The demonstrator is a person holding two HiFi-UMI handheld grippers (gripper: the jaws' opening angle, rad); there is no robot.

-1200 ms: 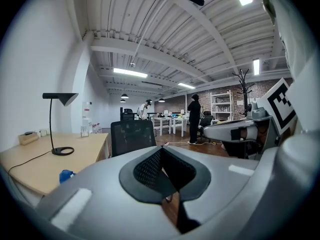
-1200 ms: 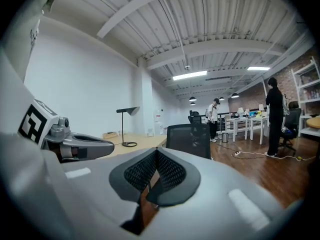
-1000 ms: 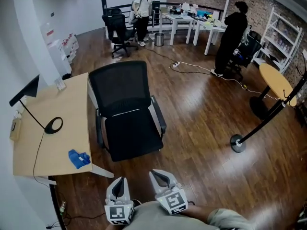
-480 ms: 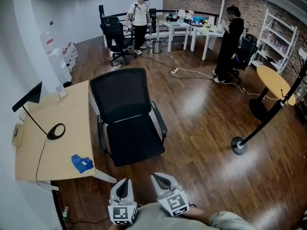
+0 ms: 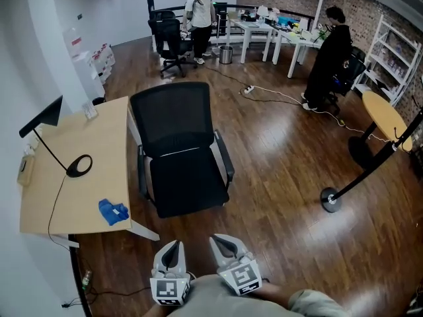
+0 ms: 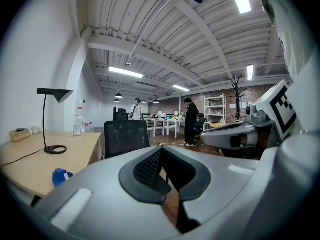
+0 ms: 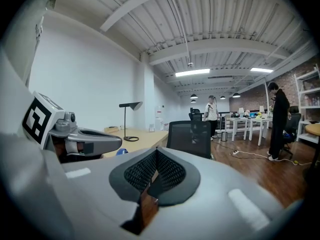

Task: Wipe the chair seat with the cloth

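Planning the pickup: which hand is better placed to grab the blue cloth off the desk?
Left, probably. The blue cloth lies on the desk at the left tongs' side; the right tongs sit farther.

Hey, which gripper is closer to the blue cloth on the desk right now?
Left. In the head view the left gripper is down and right of the blue cloth; the right gripper lies farther right, past the left one.
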